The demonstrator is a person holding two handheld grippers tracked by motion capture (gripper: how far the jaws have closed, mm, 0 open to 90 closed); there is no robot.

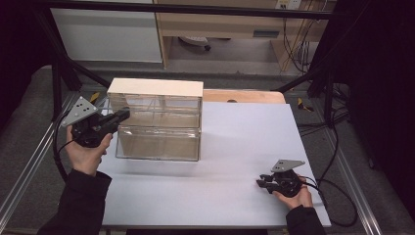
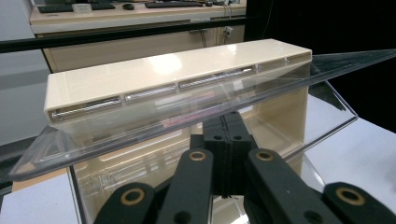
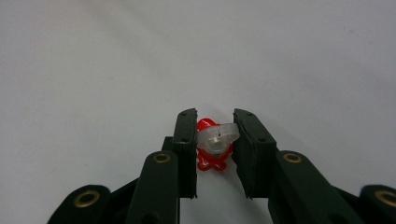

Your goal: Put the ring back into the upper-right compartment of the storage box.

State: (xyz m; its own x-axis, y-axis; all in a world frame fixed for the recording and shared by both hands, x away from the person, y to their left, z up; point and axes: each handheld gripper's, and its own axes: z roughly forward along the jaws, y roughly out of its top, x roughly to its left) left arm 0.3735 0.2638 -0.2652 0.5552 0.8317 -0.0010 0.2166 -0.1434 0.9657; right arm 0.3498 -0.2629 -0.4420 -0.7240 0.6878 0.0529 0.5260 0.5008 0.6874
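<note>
At the table's near right edge, the right gripper (image 3: 215,140) clamps a small red-and-clear plastic piece (image 3: 214,144), its shape hard to make out. The left gripper (image 2: 228,135), jaws pressed together, lifts the clear lid (image 2: 187,116) of the storage box (image 1: 155,122).

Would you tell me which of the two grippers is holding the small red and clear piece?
The right gripper, low on the white table, clamps the red and clear piece. The left gripper is shut against the clear-fronted box instead.
</note>
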